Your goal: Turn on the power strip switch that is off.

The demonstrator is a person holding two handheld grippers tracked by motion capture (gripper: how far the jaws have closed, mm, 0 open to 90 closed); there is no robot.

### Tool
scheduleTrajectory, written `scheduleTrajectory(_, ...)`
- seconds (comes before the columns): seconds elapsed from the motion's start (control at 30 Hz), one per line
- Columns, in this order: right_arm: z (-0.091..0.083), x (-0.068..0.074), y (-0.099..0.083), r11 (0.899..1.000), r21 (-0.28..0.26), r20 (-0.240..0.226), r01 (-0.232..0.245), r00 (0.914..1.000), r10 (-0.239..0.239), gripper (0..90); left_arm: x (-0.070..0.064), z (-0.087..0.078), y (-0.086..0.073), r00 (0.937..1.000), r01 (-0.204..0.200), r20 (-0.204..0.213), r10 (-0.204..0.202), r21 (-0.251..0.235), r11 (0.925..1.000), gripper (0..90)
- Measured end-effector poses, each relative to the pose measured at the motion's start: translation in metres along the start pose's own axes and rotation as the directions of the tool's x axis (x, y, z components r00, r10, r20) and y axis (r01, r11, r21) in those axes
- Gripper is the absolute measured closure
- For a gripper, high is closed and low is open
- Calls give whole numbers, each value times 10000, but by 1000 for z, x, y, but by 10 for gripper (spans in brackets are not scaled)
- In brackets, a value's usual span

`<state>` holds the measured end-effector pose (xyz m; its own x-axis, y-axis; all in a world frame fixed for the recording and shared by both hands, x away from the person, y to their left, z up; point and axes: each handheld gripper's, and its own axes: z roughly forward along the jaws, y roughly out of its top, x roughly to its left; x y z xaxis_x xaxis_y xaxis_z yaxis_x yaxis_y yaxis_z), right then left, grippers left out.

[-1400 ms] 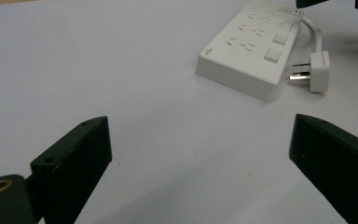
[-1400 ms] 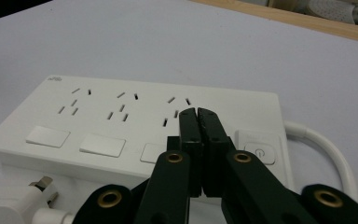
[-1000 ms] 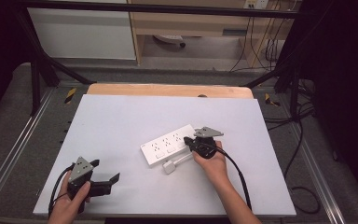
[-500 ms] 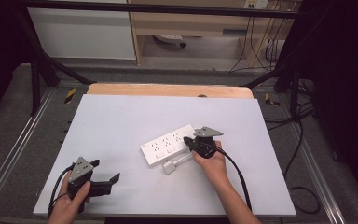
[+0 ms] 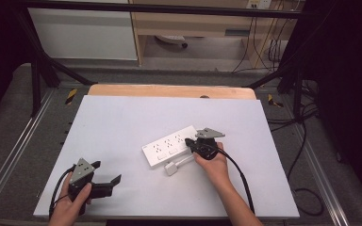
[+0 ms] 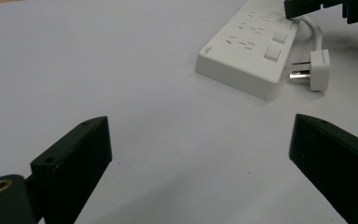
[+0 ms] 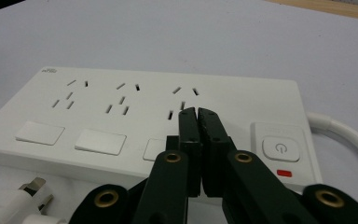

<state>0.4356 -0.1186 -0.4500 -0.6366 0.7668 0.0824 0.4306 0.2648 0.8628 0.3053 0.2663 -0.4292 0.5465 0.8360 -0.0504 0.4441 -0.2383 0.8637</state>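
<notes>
Near the front left corner of the white surface (image 5: 122, 122), the left hand-held gripper (image 5: 107, 182) rests with its jaws spread wide, nothing between them. Toward the middle lies a white power strip (image 5: 168, 146), its plug (image 5: 170, 168) just beside its front edge. Over the strip's right end, the right hand-held gripper (image 7: 198, 114) has its jaws pressed together, tips seemingly touching a socket.
</notes>
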Motion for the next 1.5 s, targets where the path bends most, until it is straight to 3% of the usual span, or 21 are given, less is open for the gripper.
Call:
scheduleTrajectory(0.67, -1, 3, -3, 9999, -140, 154, -8, 9999, 10, 886, 0, 1, 0, 10000, -5, -19, 5, 52, 10000, 59)
scheduleTrajectory(1.1, -1, 4, -6, 9996, -142, 377, 253, 9990, -247, 900, -1, 1, 0, 10000, -1, -21, 1, 83, 10000, 59)
scheduleTrajectory(1.23, -1, 2, -6, 9998, -176, 221, -103, 9997, 107, 900, -1, 2, 0, 10000, -13, -24, 13, 91, 10000, 59)
scheduleTrajectory(1.5, -1, 3, -6, 9999, -111, 299, 37, 9995, -34, 900, -1, 1, -1, 10000, 3, -26, -3, 79, 10000, 59)
